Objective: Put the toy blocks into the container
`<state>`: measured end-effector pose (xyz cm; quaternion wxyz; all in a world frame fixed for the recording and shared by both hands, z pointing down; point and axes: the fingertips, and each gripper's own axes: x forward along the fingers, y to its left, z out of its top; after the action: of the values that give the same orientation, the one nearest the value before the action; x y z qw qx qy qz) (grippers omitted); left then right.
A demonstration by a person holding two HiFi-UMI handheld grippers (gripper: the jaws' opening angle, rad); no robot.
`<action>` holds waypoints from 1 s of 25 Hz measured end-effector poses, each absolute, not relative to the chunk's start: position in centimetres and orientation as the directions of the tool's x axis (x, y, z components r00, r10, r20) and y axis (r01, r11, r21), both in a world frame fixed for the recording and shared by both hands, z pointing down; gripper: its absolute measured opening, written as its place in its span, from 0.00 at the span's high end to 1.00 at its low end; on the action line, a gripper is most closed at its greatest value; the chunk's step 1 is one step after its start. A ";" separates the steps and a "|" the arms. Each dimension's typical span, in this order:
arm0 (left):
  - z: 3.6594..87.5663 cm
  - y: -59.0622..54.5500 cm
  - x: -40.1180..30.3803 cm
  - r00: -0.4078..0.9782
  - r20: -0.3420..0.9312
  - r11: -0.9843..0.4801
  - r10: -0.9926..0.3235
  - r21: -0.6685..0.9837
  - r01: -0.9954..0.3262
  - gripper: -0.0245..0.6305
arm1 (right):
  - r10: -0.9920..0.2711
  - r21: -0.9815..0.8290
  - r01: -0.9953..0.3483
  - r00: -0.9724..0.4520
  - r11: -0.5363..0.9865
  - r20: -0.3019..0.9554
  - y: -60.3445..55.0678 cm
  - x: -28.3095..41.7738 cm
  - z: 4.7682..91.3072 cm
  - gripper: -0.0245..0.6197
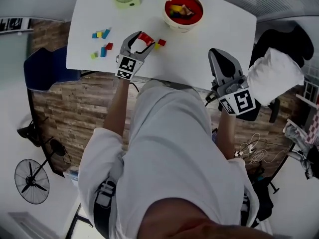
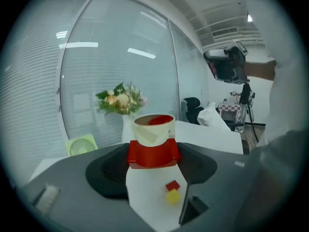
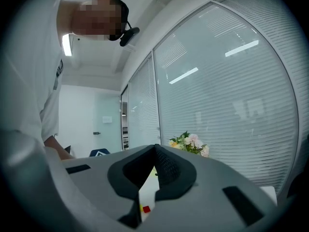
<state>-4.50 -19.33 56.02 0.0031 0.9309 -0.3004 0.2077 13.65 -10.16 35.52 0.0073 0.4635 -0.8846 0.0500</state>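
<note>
head view: up top, looking steeply down onto the white table [image 1: 209, 34]
left gripper view: low behind its jaws, bowl [image 2: 154, 125] close ahead
right gripper view: level, facing the glass wall [image 3: 217, 81]
shared: both gripper views catch the flowers [image 2: 120, 99] [image 3: 190, 143]

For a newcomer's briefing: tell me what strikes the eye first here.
The red block clamped in the left gripper, above the white table, stands out first. Beyond it sits the red-lined bowl, already holding blocks. More coloured blocks lie scattered at the table's left.
</note>
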 end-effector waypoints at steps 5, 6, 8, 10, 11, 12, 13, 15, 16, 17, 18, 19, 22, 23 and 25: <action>47.4 -23.1 -1.0 0.800 0.239 -0.835 -0.550 -0.182 -0.520 0.51 | -0.844 -0.084 -0.845 -0.533 0.528 0.054 -9.4 14.6 35.4 0.96; 46.2 -23.7 -0.2 0.810 0.220 -0.838 -0.544 -0.191 -0.511 0.51 | -0.850 -0.084 -0.851 -0.524 0.519 0.054 -9.2 14.8 35.3 0.96; 44.7 -24.9 1.5 0.829 0.193 -0.848 -0.525 -0.198 -0.491 0.51 | -0.863 -0.085 -0.864 -0.502 0.497 0.057 -8.8 15.2 35.4 0.96; 44.3 -26.0 3.4 0.845 0.188 -0.862 -0.500 -0.197 -0.467 0.51 | -0.874 -0.085 -0.875 -0.482 0.476 0.059 -8.4 15.6 35.5 0.96; 44.6 -26.5 4.3 0.851 0.198 -0.871 -0.486 -0.193 -0.453 0.51 | -0.879 -0.086 -0.880 -0.473 0.468 0.060 -8.2 15.8 35.6 0.96; 45.3 -27.1 5.2 0.855 0.215 -0.879 -0.471 -0.187 -0.438 0.51 | -0.883 -0.086 -0.884 -0.465 0.459 0.061 -8.0 15.9 35.6 0.96; 46.1 -27.6 6.2 0.858 0.234 -0.888 -0.457 -0.181 -0.423 0.51 | -0.887 -0.087 -0.888 -0.457 0.452 0.063 -7.9 16.0 35.6 0.96; 48.0 -28.7 7.9 0.861 0.271 -0.902 -0.431 -0.157 -0.402 0.51 | -0.895 -0.089 -0.896 -0.441 0.435 0.067 -7.5 16.2 35.6 0.96; 49.0 -29.2 8.7 0.859 0.291 -0.907 -0.421 -0.143 -0.396 0.51 | -0.899 -0.090 -0.900 -0.432 0.426 0.069 -7.3 16.4 35.7 0.96; 50.0 -29.7 9.3 0.857 0.311 -0.911 -0.412 -0.133 -0.390 0.51 | -0.904 -0.090 -0.905 -0.422 0.416 0.072 -7.1 16.5 35.7 0.96; 51.0 -30.0 9.8 0.855 0.328 -0.915 -0.403 -0.126 -0.383 0.51 | -0.908 -0.091 -0.909 -0.413 0.406 0.074 -6.9 16.7 35.8 0.96; 51.8 -30.2 10.2 0.853 0.341 -0.918 -0.395 -0.123 -0.376 0.51 | -0.912 -0.090 -0.913 -0.404 0.397 0.077 -6.7 16.8 35.9 0.96; 53.0 -30.6 10.8 0.842 0.365 -0.917 -0.397 -0.129 -0.377 0.51 | -0.922 -0.092 -0.924 -0.378 0.371 0.083 -6.1 17.5 36.0 0.96; 53.1 -30.7 10.9 0.838 0.368 -0.915 -0.402 -0.133 -0.380 0.51 | -0.925 -0.092 -0.927 -0.370 0.362 0.083 -5.9 17.7 36.0 0.96; 53.6 -30.8 11.1 0.834 0.377 -0.915 -0.404 -0.141 -0.379 0.46 | -0.931 -0.094 -0.933 -0.356 0.348 0.084 -5.7 18.1 36.0 0.96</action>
<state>11.06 -30.83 53.57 -0.0301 0.9571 -0.2044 0.2033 18.12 -5.71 35.99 0.0078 0.5674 -0.8210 0.0625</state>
